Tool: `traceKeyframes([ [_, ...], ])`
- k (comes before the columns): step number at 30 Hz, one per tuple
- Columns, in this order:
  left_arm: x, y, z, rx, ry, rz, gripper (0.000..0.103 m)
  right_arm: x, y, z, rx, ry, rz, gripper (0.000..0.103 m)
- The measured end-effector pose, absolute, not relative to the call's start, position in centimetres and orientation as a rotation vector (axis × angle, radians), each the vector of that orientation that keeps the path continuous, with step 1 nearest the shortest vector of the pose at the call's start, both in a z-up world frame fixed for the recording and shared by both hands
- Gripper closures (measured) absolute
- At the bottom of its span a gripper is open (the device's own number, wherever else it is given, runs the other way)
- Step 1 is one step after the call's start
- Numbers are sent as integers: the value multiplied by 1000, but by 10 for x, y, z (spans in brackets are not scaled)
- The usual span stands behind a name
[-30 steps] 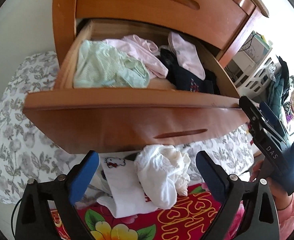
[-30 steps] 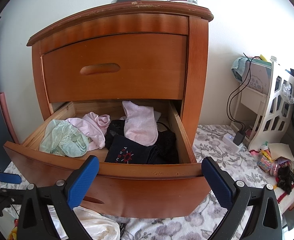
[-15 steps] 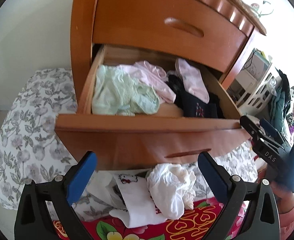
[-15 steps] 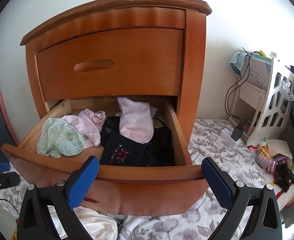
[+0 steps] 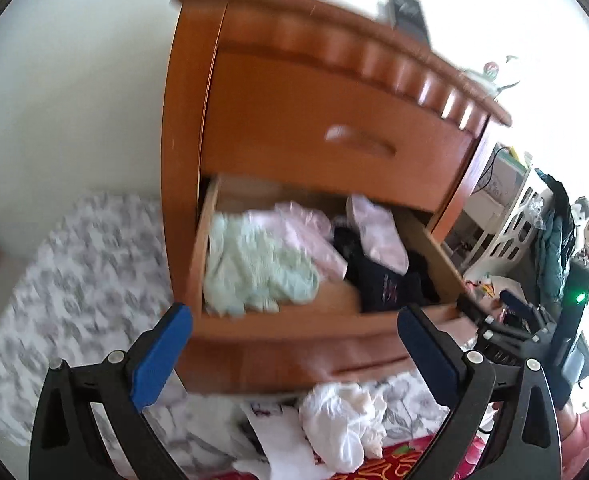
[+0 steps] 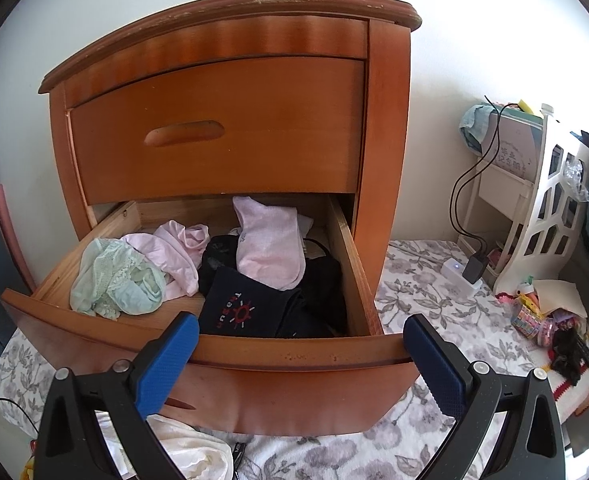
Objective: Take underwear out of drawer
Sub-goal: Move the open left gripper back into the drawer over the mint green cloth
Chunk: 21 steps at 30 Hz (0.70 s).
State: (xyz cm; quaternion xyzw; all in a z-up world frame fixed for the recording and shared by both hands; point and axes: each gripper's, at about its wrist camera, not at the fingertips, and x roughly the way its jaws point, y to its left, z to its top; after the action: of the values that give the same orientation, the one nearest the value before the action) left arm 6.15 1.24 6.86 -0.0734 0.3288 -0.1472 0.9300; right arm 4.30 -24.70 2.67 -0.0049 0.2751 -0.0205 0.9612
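Both jaws short of underwear [image 6: 118, 280]

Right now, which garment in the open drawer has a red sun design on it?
The dark navy garment, at the drawer's front right. The mint piece and both pink pieces are plain.

Left gripper [image 5: 294, 332] level, jaws spread wide, blue pads [image 5: 162, 356] empty, right gripper [image 6: 300, 344] level, jaws spread wide, nothing between its blue pads [image 6: 166, 364], right gripper body visible beyond left gripper's right finger
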Motion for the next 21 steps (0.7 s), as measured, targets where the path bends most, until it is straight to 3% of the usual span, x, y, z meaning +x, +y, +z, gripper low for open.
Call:
traceKeyframes([
  [5,75,13,106,-68,625,-285,1,44,-246,26,-11,553,-39,0],
  [10,105,19,128,-80,689,-240,1,45,-246,26,-11,554,-34,0],
  [21,166,7,108,-42,853,-209,1,45,-247,26,-12,551,-31,0],
])
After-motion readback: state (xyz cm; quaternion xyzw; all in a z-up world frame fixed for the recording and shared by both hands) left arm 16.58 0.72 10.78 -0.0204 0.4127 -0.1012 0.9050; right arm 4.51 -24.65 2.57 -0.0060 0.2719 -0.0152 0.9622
